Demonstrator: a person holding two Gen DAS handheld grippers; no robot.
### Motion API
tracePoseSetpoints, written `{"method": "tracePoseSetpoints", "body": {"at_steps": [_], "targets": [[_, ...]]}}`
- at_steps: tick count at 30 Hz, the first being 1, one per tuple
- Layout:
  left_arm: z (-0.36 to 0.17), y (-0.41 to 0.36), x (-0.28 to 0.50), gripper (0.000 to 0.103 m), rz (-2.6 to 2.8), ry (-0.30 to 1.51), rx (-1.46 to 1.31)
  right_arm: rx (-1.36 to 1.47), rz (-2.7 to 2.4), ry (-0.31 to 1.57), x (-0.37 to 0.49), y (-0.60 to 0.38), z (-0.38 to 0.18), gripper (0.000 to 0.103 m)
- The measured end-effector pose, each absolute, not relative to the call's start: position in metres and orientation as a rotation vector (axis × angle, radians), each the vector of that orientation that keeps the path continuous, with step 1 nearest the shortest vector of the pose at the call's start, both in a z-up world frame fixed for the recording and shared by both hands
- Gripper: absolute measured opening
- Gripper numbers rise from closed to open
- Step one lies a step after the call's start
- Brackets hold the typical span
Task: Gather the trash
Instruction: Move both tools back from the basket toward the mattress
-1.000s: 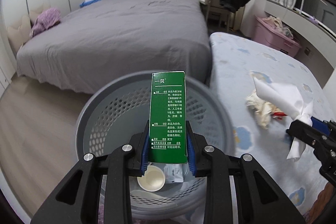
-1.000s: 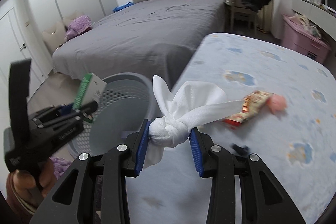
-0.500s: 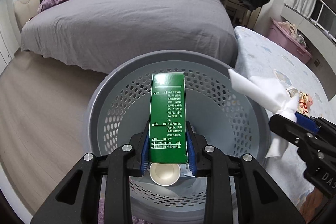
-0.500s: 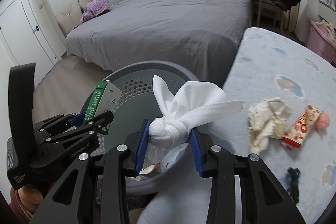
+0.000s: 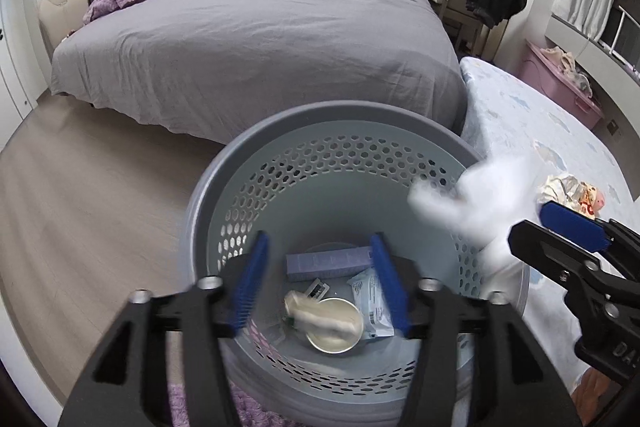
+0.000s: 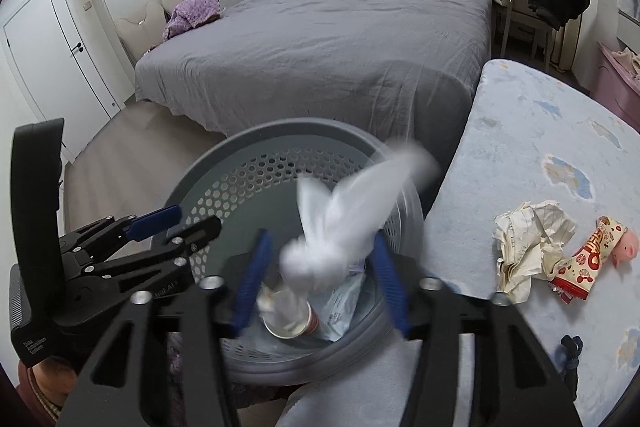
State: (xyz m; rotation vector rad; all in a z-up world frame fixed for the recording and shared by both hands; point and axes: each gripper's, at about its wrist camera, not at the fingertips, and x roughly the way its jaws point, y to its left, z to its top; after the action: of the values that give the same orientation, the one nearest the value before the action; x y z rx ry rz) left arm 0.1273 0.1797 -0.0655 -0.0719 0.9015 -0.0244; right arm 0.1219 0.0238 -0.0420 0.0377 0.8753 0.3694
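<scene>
Right wrist: both my jaws spread wide, white knotted tissue point(image 6: 340, 227) falling over the grey basket point(image 6: 280, 139); near the rim, it could snag or spill onto the bed.

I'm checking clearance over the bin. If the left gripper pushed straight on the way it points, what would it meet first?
Probably the paper cup on the bottom of the gray basket. The left gripper is open, aimed down into it, nothing between its fingers. Depth is unclear.
</scene>
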Motion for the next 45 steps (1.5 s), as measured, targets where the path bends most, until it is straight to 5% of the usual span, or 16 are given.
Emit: {"method": "tracePoseSetpoints", "body": {"at_steps": [18,45], "targets": [[-0.065,0.182,0.127,0.074,-0.008,0.893,-0.076,0.044,0.351,0.890,0.120,0.023,-0.048,0.054],[-0.068,0.179,0.123,0.079,0.009,0.884,-0.071,0.089,0.266,0.891,0.091,-0.013,-0.049,0.058]]}}
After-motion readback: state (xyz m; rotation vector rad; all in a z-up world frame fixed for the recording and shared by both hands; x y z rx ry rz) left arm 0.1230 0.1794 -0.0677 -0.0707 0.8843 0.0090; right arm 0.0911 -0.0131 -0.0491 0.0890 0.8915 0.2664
